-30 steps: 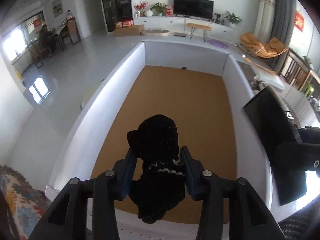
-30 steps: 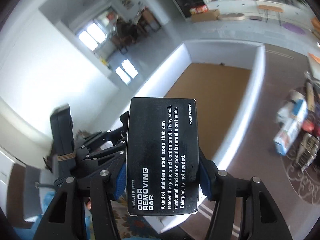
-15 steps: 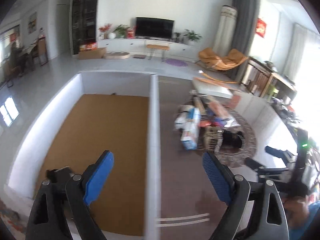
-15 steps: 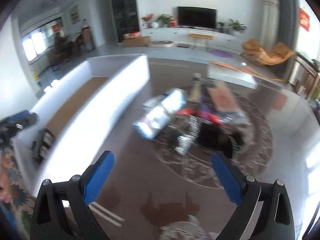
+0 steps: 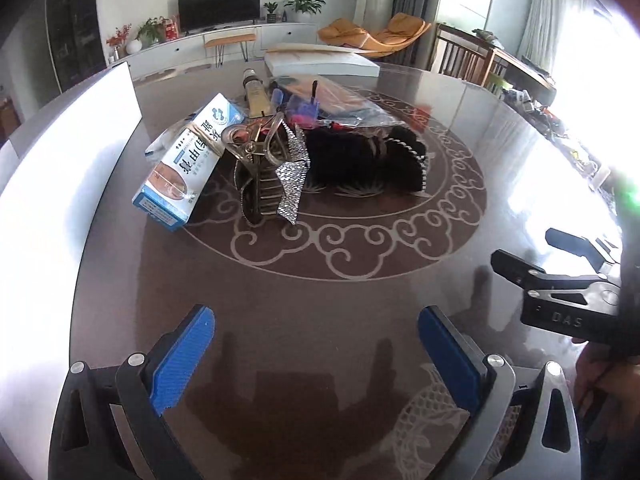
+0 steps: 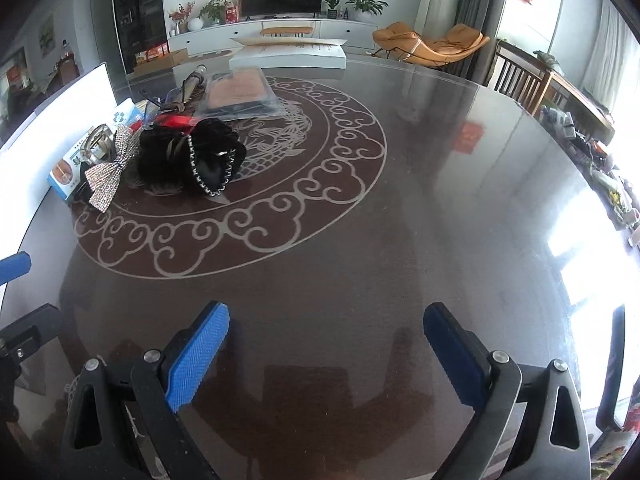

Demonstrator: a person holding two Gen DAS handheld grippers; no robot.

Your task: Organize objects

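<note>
Both the left gripper [image 5: 316,354] and right gripper [image 6: 326,354] have just been opening and hang spread and empty over the dark glossy patterned table [image 6: 400,240]. Judged between picks: next reach forward to the heap beyond, near the white bin wall [image 5: 60,168], where a rhinestone bow clip [image 6: 106,178] lies beside a blue-and-white carton [image 5: 188,164].

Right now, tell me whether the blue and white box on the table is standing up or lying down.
Lying down. The blue and white box rests flat on its long side on the table, printed face up, beside the rhinestone bow.
</note>
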